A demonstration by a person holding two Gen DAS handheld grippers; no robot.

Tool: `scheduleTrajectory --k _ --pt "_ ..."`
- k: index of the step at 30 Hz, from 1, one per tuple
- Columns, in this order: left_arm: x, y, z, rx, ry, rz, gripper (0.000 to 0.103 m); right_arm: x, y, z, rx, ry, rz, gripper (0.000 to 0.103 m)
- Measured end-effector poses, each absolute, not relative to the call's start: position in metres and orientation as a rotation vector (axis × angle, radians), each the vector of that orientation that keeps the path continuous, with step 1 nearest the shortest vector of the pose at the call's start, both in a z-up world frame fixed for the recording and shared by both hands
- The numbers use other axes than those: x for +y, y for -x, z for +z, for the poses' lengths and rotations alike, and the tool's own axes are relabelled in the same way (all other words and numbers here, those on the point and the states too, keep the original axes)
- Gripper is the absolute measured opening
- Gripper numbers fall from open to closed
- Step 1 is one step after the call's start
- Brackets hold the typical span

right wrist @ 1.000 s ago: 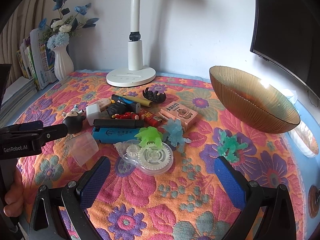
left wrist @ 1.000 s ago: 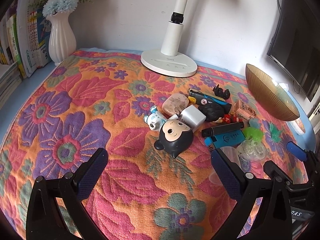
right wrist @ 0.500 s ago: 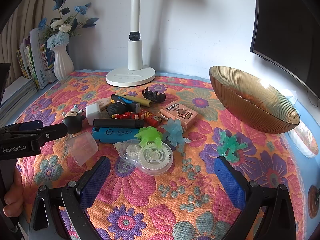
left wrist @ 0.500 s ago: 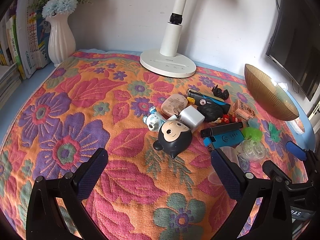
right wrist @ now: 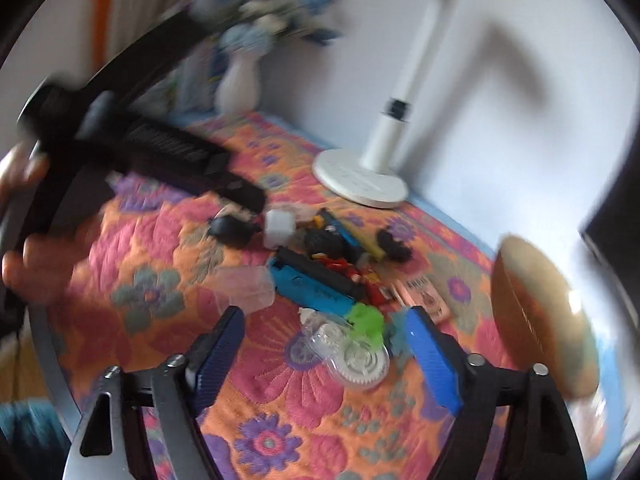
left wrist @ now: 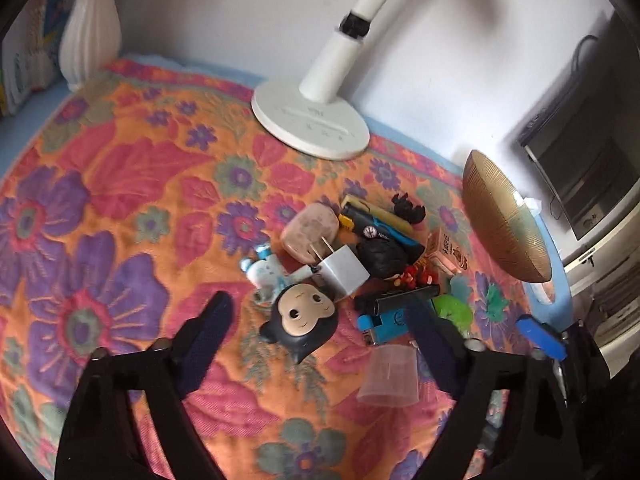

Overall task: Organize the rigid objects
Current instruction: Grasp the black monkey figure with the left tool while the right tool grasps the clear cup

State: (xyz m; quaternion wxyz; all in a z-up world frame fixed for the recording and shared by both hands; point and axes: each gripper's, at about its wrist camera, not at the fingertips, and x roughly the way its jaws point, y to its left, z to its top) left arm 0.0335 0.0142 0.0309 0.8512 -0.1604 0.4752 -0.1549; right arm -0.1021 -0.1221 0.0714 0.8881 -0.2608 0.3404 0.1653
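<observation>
Lying between closing jaws, cartoon head (left wrist: 301,321)

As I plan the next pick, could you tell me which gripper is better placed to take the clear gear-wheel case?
Probably right: the right gripper is closing with the clear gear-wheel case directly between its fingers, while the left gripper faces the cartoon head figure.

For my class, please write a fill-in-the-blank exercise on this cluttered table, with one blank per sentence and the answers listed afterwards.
1. The white lamp base stands on a cloth printed with ______.
2. The charger plug beside the black-haired doll head is ______ in colour.
3. The ribbed bowl near the monitor is ______ in colour.
4. The clear plastic gear case lies in front of the ______ gripper.

Answers: flowers; white; gold; right
</observation>
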Motion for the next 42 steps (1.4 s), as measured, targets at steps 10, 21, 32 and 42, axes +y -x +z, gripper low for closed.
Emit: scheduleTrajectory --k 10,21,32,42 --pt "0.004 -0.036 0.011 1.024 0.236 -0.327 0.042 -0.071 0.107 0.028 0.537 1.092 0.499 0.054" --pt "0.06 -0.007 0.013 0.896 0.236 -0.182 0.042 -0.038 0.094 0.006 0.462 1.304 0.568 0.054" --pt "0.087 0.001 0.021 0.788 0.397 -0.208 0.042 -0.022 0.048 0.022 0.661 0.988 0.597 0.038" --pt "0.083 0.002 0.02 0.795 0.369 -0.204 0.042 -0.15 0.059 0.049 0.927 -0.135 0.497 0.016"
